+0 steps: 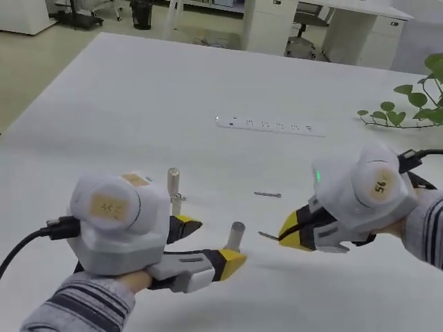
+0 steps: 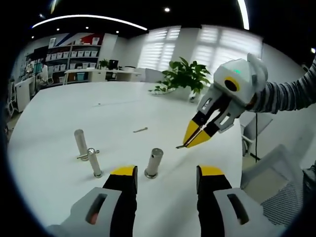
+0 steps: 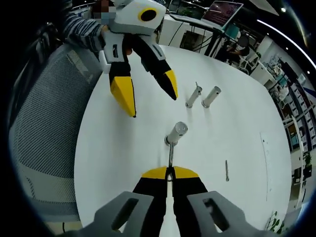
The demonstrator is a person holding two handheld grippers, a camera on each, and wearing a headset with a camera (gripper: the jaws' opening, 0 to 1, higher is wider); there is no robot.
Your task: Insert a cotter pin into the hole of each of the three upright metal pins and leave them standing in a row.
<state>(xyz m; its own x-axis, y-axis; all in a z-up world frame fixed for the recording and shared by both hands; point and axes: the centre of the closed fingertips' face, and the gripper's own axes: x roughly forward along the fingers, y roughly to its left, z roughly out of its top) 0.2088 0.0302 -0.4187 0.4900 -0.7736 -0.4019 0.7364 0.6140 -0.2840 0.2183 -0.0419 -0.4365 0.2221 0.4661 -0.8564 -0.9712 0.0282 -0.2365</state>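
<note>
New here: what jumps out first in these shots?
The yellow-tipped right gripper, shut on a thin metal cotter pin, points it at the nearest short upright steel pin on the white table. The yellow-tipped left gripper stands open just short of that pin. Two more upright steel pins stand beyond.

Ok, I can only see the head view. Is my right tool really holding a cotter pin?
Observer: Yes. In the right gripper view, the right tool is shut on a cotter pin that points at the nearest metal pin.
Operator: Is it touching that pin?
Observer: No. The left gripper view shows a gap between them.
Operator: What about the pin right next to my left tool?
Observer: In the left gripper view, that middle pin has another cotter pin through it.
</note>
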